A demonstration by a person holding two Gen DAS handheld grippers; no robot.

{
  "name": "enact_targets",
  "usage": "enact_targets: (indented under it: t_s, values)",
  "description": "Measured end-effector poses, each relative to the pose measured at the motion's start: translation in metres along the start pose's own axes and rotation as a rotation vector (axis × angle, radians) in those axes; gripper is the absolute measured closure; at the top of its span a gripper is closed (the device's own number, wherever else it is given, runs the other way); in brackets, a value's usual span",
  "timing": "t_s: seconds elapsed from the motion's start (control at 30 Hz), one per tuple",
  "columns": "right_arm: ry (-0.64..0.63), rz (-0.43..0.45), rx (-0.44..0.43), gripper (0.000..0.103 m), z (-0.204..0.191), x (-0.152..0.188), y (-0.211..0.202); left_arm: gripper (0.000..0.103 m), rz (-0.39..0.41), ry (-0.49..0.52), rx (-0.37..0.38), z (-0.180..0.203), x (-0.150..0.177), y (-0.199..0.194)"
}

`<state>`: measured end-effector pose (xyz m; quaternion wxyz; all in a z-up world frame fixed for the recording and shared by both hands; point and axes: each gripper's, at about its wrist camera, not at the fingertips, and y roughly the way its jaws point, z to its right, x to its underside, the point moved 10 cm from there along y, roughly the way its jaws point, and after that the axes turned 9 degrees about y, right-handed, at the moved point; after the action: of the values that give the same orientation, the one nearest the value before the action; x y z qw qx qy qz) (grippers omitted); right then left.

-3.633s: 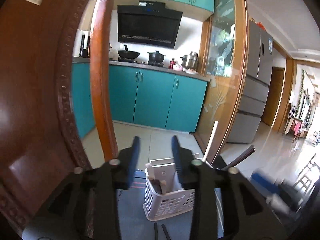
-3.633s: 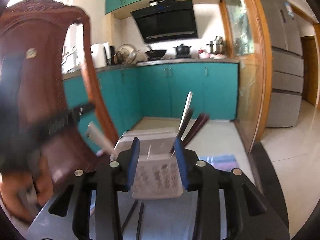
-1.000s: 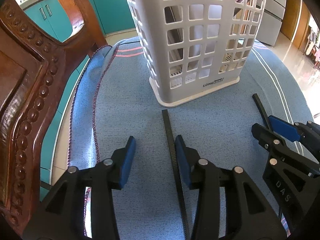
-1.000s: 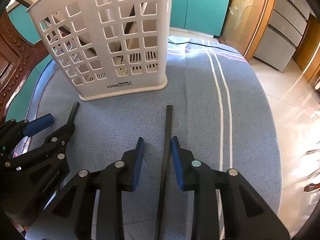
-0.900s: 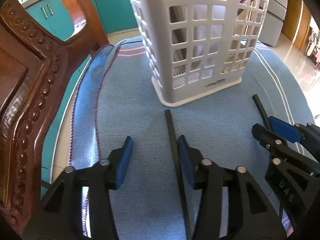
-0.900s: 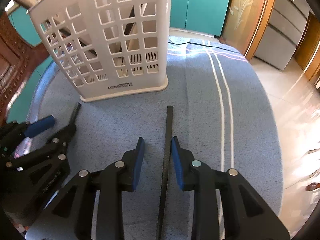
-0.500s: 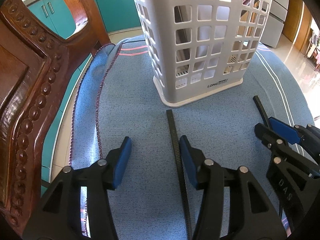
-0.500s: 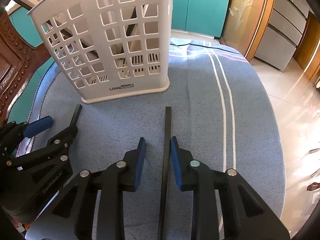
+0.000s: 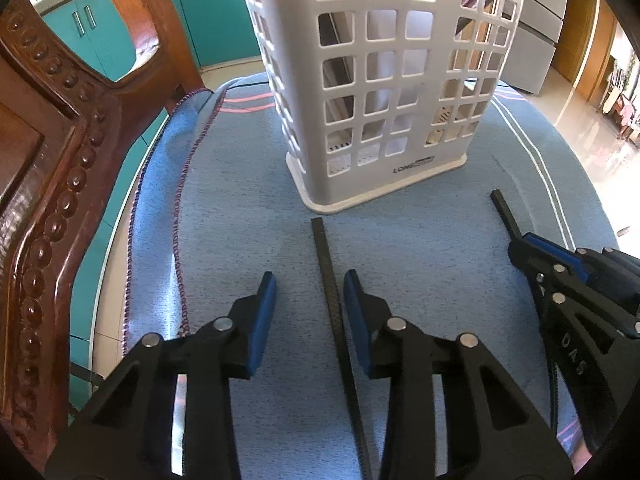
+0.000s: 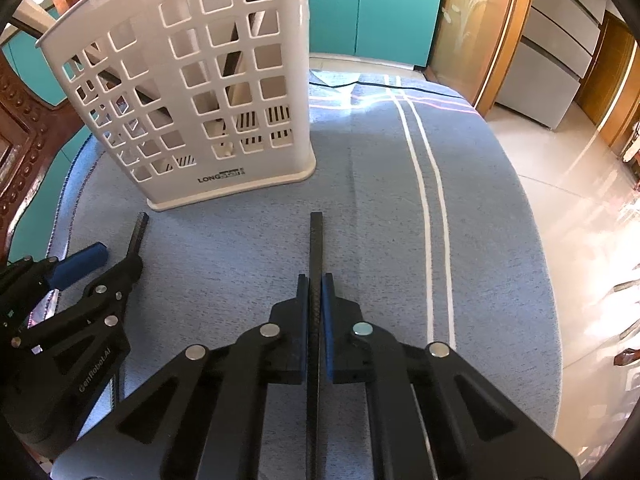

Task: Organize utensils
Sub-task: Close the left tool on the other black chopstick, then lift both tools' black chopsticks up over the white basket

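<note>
Two black chopsticks lie on a blue towel in front of a white slotted utensil basket [image 9: 396, 80]; the basket [image 10: 188, 92] holds several utensils. My left gripper [image 9: 310, 284] is open, with one chopstick [image 9: 325, 256] between its fingers, close to the right one. My right gripper [image 10: 315, 280] is shut on the other chopstick [image 10: 315, 236], which points towards the basket. In the left wrist view that chopstick [image 9: 505, 212] and the right gripper [image 9: 520, 246] show at the right. In the right wrist view the left gripper [image 10: 116, 258] shows at the left.
A carved wooden chair back [image 9: 44, 184] stands close on the left. The towel [image 10: 400, 208] covers a rounded table whose edge drops to the tiled floor [image 10: 576, 184] on the right. Teal cabinets [image 10: 376, 4] stand behind.
My right gripper has closed from open onto its chopstick. My left gripper has stayed open and shifted slightly so its chopstick sits between the fingers.
</note>
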<state>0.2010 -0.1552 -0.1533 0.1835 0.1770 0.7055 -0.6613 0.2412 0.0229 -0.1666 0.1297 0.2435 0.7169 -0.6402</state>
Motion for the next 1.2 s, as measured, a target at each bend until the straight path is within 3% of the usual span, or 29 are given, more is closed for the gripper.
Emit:
enact_targets:
  t_s: [0.47,0.63,0.8,1.2]
  values:
    - [-0.040,0.021,0.034,0.094,-0.011,0.004,0.000,0.066,0.000,-0.008,-0.009,0.002,0.004,-0.003]
    - [-0.035,0.018,0.020,0.095,-0.012,0.004,-0.001,0.075,0.001,-0.051,0.030,0.002,0.004,-0.001]
    - [-0.028,0.014,0.009,0.096,-0.010,0.002,-0.001,0.093,0.011,-0.037,0.045,0.012,0.003,-0.003]
    - [-0.004,0.023,-0.031,0.096,-0.006,-0.006,-0.010,0.096,0.049,-0.040,0.060,0.023,0.000,-0.022]
